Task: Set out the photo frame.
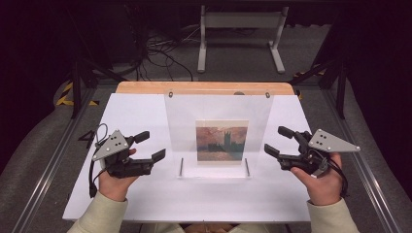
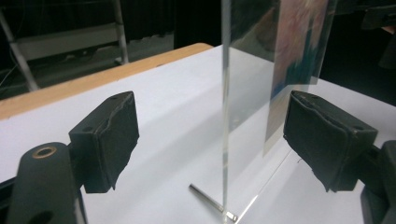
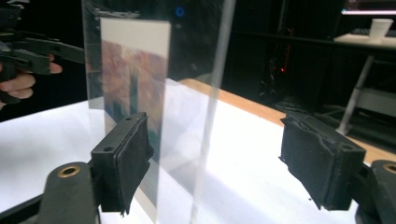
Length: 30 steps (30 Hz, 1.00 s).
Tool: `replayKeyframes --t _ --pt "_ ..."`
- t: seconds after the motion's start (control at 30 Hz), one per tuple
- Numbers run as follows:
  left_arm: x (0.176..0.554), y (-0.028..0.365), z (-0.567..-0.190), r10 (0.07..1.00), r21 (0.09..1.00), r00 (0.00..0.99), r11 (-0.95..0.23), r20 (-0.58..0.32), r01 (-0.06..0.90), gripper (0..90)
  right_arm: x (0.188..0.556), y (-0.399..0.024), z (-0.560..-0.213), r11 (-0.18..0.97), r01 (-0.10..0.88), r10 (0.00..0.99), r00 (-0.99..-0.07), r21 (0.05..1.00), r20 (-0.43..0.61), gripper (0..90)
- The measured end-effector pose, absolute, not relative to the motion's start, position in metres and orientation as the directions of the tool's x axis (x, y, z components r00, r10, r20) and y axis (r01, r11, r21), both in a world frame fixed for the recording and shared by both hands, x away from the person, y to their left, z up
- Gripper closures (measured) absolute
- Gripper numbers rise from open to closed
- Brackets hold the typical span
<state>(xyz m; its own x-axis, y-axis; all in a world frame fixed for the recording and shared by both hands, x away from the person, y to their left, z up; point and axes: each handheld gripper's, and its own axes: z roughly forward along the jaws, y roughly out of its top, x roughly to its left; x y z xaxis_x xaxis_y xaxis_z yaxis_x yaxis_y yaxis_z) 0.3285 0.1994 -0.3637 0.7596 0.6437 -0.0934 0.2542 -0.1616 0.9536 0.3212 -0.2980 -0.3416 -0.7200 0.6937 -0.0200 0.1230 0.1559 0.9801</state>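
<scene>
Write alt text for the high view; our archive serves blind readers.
A clear acrylic picture stand holding a small painting print stands upright on a white table. A person's hands hold the left gripper and right gripper, jaws open, on either side of it, not touching.

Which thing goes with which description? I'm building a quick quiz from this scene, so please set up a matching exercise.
Things:
1. acrylic frame
2. painting print
3. left gripper
4. metal foot pins

Descriptions:
a. lie flat on the white board under the stand
b. stands upright, clear
c. open, beside the stand's left edge
d. sits inside the clear panel, reddish sky

Pairs: 1-b, 2-d, 3-c, 4-a
</scene>
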Motion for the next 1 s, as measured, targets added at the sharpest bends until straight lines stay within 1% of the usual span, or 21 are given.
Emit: replayKeyframes --t 0.27,0.37,0.57,0.73,0.87,1.0 --pt "0.327 0.225 -0.389 0.667 0.947 0.737 -0.152 -0.112 0.282 15.2 0.315 -0.313 -0.358 0.176 0.164 0.723 -0.691 0.971 -0.014 22.8" --pt "0.329 0.231 -0.4 0.66 0.942 0.744 -0.173 -0.105 0.287 13.6 0.314 -0.319 -0.368 0.185 0.189 0.738 -0.675 0.965 -0.009 22.6" --pt "0.328 0.237 -0.414 0.667 0.944 0.735 -0.149 -0.124 0.295 12.5 0.315 -0.331 -0.388 0.192 0.223 0.749 -0.663 0.956 0.004 22.6" --pt "0.328 0.24 -0.429 0.675 0.946 0.731 -0.161 -0.104 0.283 12.8 0.315 -0.339 -0.405 0.188 0.252 0.759 -0.651 0.949 0.023 22.5" --pt "0.331 0.239 -0.444 0.672 0.942 0.739 -0.212 -0.053 0.26 13.4 0.317 -0.344 -0.42 0.176 0.259 0.765 -0.643 0.95 0.033 22.5" --pt "0.333 0.235 -0.451 0.662 0.937 0.747 -0.221 -0.059 0.27 12.6 0.319 -0.346 -0.434 0.169 0.263 0.775 -0.631 0.95 0.037 22.4"
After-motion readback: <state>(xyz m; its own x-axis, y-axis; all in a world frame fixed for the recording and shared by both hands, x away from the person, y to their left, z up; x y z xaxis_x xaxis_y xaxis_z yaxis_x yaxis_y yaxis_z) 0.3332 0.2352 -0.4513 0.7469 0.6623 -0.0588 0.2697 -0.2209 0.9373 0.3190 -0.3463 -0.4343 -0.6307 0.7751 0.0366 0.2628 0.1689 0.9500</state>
